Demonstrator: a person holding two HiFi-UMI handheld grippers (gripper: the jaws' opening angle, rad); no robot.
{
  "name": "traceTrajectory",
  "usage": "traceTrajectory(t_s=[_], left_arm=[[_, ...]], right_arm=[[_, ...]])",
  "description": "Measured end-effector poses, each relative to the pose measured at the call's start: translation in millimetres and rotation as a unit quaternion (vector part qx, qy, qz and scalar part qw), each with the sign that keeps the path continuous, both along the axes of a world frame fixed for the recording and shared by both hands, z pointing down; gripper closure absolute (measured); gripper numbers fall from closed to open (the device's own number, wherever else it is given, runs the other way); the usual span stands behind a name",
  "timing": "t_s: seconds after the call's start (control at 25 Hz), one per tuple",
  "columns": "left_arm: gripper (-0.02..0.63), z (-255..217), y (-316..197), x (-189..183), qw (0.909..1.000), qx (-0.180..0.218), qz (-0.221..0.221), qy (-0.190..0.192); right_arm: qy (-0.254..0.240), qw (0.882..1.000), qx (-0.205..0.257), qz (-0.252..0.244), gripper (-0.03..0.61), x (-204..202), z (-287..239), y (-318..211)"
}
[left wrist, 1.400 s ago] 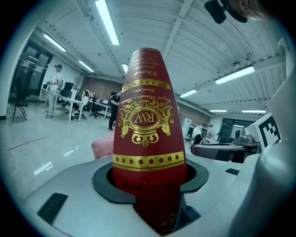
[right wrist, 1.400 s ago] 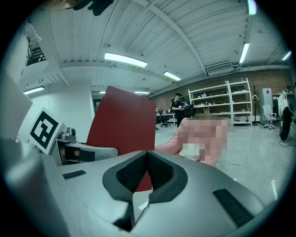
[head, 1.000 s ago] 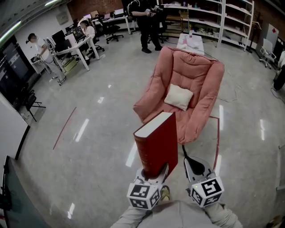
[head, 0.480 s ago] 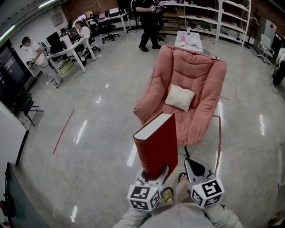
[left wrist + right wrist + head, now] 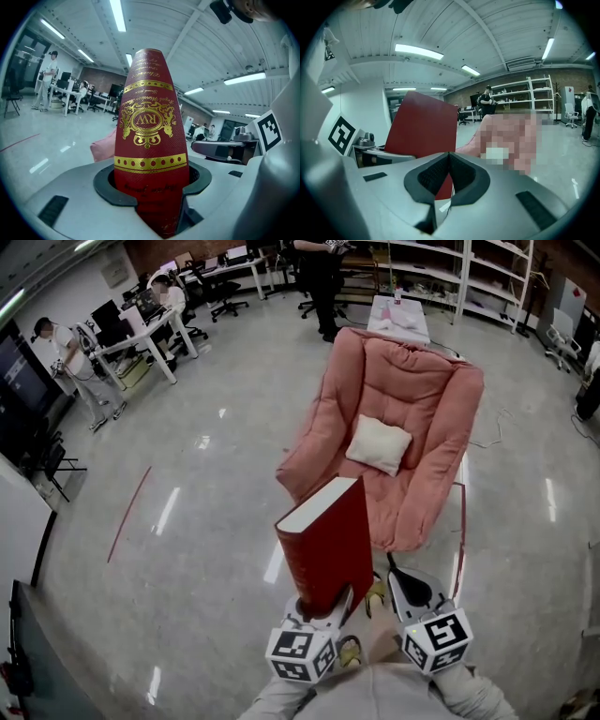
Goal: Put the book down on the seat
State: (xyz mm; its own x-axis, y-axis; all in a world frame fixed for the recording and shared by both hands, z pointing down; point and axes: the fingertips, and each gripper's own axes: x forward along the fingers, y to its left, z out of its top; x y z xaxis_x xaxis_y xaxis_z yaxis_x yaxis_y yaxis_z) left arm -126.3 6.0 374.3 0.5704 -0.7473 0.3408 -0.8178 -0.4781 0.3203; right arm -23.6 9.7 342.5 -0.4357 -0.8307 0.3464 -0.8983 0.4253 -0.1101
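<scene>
Two grippers up, one loaded. My left gripper (image 5: 152, 187) has its fingers (image 5: 79, 190) clamped on the bottom end of the red book (image 5: 328, 545). The pads press the two covers and the spine is turned back toward my camera. The book stands upright, rising well past the fingertips with its page block uppermost.

I judge the low end-grip is for carrying. It leaves nearly the whole length free beyond the fingers, ready to tip flat onto the seat (image 5: 398, 498). That much book above the pads is a long lever, which I reckon is why it is held plumb.

My right gripper (image 5: 449, 176) has its fingers drawn together with nothing between them. It sits just to the right of the left fingers, beside the book's cover. I can't tell whether it touches; probably it is standing by to steady.

The pink armchair (image 5: 412, 381) lies out ahead of both sets of fingertips, apart from the book, with bare glossy floor (image 5: 206, 521) to the left. A cream cushion (image 5: 379, 444) sits toward the back of the seat, so the open patch is the front part, nearer my fingers.

The book is a thick hardback in deep red textured cloth. The spine carries gilt scrollwork, a crest reading "RW" and a gold band of dots. Below the band is finer lettering too small to read. The page edges are white. It looks stiff and likely heavy.
</scene>
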Motion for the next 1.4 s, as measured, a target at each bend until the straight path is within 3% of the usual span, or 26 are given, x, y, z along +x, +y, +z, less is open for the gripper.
traceTrajectory(t_s=[0.36,0.76,1.4], left_arm=[[0.376,13,-61,27,0.9998,-0.018,0.004,-0.008],[0.376,59,-127,62,0.9978,-0.059,0.025,-0.018],[0.376,190,-221,105,0.9862,-0.152,0.053,-0.037]], right_arm=[[-0.01,1.0,-0.027,0.0,0.574,26,19,-61],[-0.01,0.997,-0.07,0.012,0.574,63,62,-126],[-0.024,0.991,-0.123,0.044,0.574,98,148,-214]])
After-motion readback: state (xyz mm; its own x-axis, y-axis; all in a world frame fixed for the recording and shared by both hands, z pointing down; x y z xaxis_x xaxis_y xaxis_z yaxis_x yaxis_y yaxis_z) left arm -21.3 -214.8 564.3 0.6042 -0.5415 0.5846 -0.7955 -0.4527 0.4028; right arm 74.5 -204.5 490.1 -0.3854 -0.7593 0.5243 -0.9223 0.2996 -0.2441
